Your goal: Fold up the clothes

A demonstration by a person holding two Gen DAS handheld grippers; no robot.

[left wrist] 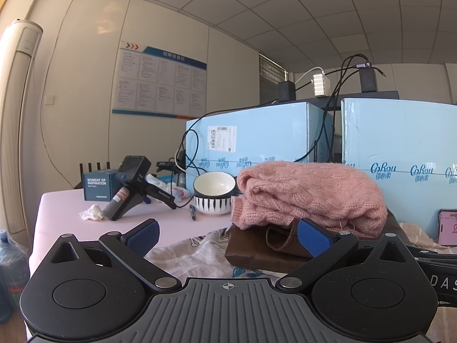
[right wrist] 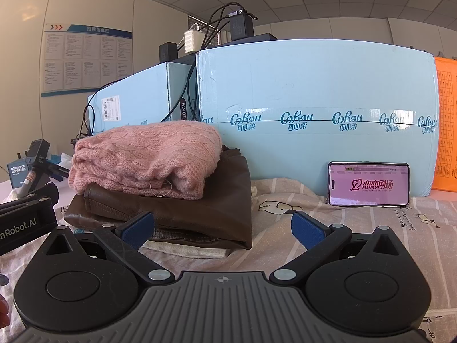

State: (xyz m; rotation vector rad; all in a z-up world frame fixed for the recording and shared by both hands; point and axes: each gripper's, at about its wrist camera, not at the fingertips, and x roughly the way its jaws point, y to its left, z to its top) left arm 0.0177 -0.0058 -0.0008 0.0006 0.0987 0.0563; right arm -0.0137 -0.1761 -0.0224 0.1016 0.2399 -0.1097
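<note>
A folded pink cable-knit sweater sits on top of a folded brown leather garment, and under both a thin cream cloth shows at the front edge. In the right wrist view the stack fills the centre left of the frame; in the left wrist view the sweater and the brown garment lie at centre right. The sweater is thick and lumpy, its long axis running left to right across the frame, with a ribbed cuff at its lower left end and a loose thread hanging at its front. The stack rests on a striped, cartoon-printed sheet spread over the bench.

The left claw is wide open and grips nothing; its right blue pad overlaps the edge of the brown garment in the picture. The right claw is also wide open and empty, low in front of the stack.

A phone with a pink screen leans against a light blue carton at the right. A striped bowl stands left of the sweater.
</note>
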